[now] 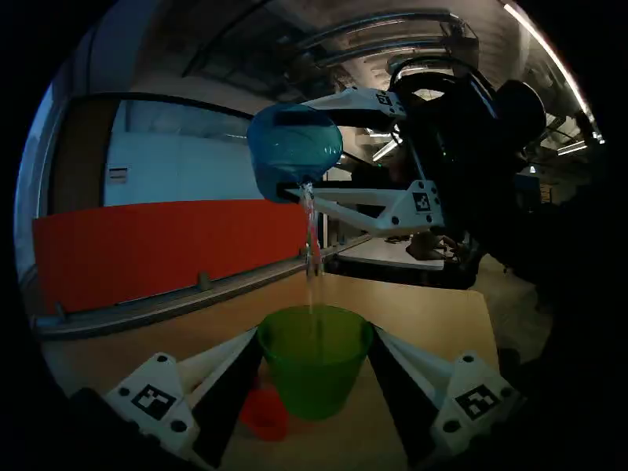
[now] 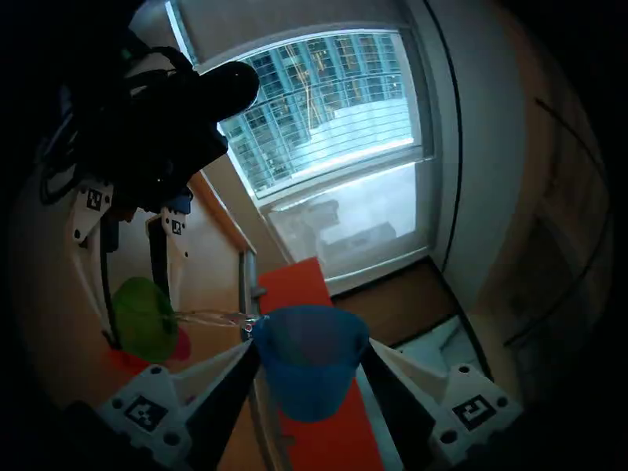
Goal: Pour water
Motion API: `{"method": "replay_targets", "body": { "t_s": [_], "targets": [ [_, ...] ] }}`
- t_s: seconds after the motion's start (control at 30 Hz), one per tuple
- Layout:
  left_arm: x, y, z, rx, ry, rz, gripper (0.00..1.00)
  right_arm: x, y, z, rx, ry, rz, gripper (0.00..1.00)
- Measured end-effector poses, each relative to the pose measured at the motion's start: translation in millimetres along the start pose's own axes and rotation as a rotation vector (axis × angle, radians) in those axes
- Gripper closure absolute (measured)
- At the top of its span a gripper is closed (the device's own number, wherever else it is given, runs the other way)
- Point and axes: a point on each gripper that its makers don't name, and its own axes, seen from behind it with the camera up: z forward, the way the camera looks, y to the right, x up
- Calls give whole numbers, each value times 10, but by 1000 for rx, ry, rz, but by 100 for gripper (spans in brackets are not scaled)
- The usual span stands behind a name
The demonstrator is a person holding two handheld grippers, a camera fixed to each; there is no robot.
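Left gripper view: my left fingers [image 1: 224,373] clamped the green cup [image 1: 316,365], right fingers [image 1: 369,210] the blue cup [image 1: 294,145]; slow tilting seemed wisest.

It looked like an open-plan office or lab floor. Bare ducts [image 1: 369,35] and strip lights [image 1: 549,56] ran overhead, and an orange divider [image 1: 157,243] backed the wooden desk [image 1: 424,306]. Another table [image 1: 392,251] stood beyond, and a tall window [image 2: 337,102] faced a neighbouring building's glazed front.

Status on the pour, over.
Left gripper shut on green cup. Right gripper shut on blue cup, tilted. Water stream falling into green cup. Red object beside it, not blocking.
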Motion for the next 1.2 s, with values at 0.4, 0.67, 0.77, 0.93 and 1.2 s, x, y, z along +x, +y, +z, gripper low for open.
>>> {"method": "replay_targets", "body": {
  "t_s": [0.4, 0.67, 0.77, 0.93, 1.2],
  "targets": [
    [-20, 7, 3, -1, -5, 1, 12, 44, 90, -4, -17, 1, -62, 10],
    [-20, 2, 14, -3, -5, 0, 12, 59, 111, -1, -29, 0, -111, 10],
    [-27, -1, 23, -4, -7, -1, 12, 57, 111, 3, -31, -1, -129, 10],
    [-38, -9, 40, -3, -11, 1, 12, 59, 129, 4, -37, 0, -163, 10],
    [-40, -16, 59, -4, -14, 1, 12, 70, 174, 10, -48, 0, -224, 10]
  ]
}}
